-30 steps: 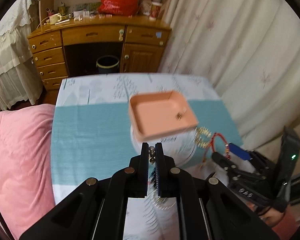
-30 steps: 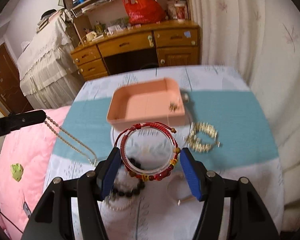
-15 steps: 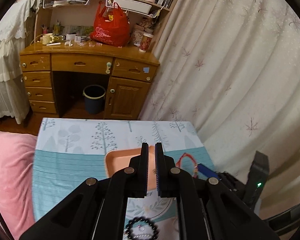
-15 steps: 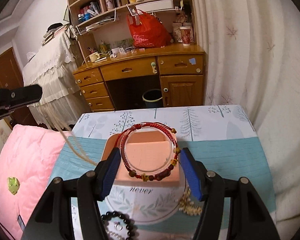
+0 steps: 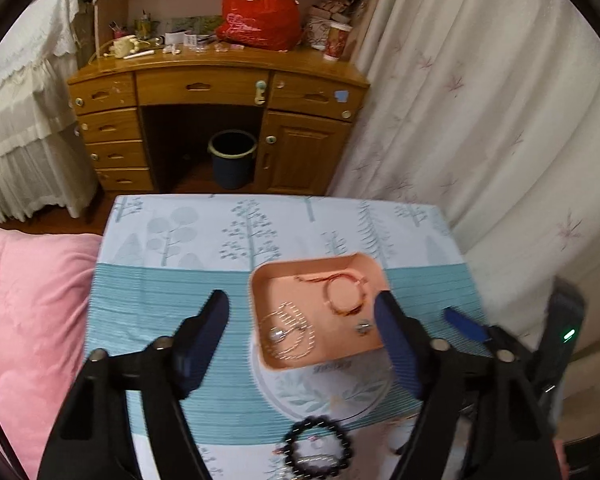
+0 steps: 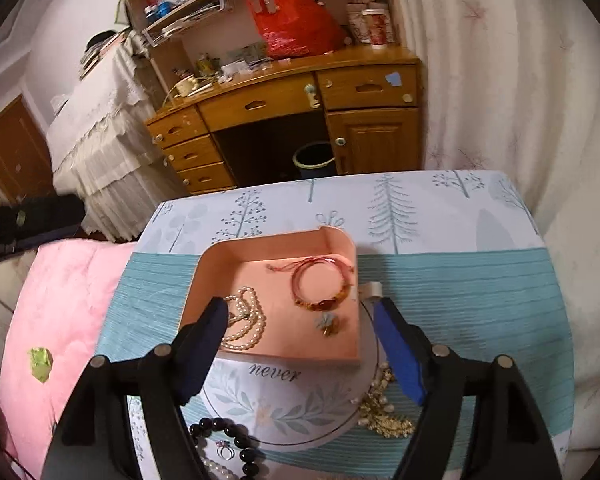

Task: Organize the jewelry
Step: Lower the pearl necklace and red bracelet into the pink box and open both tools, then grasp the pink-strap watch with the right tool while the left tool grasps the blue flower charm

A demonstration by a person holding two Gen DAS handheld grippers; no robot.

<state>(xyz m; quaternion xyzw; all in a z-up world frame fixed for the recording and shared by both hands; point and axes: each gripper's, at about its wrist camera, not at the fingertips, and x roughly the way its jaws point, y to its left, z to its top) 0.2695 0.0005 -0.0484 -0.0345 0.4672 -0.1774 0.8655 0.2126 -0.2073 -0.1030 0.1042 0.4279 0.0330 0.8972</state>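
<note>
A pink tray (image 5: 257, 312) (image 6: 204, 276) sits on a round white mat. In it lie a red cord bracelet (image 5: 346, 294) (image 6: 320, 286), a pearl necklace (image 5: 288, 334) (image 6: 246, 320) and a small gold earring (image 5: 362, 327) (image 6: 328, 324). My left gripper (image 5: 300, 300) hovers over the tray, its jaws opening, with nothing gripped between them. My right gripper (image 6: 300, 308) hovers there too, its jaws also opening and free of the bracelet below. One blue finger (image 5: 464, 325) of the right gripper shows at the right of the left wrist view.
A black bead bracelet (image 5: 318, 446) (image 6: 228, 436), a ring (image 6: 224, 450) and gold jewelry (image 6: 384, 412) lie on the tablecloth near me. A pink quilt (image 5: 28, 320) lies left, a curtain (image 5: 480, 120) hangs right, and a wooden desk (image 5: 216, 92) stands behind.
Both grippers came over the tray and their jaws spread. The left one was shut on a necklace that now lies in the tray. The right one let the red bracelet drop in.
</note>
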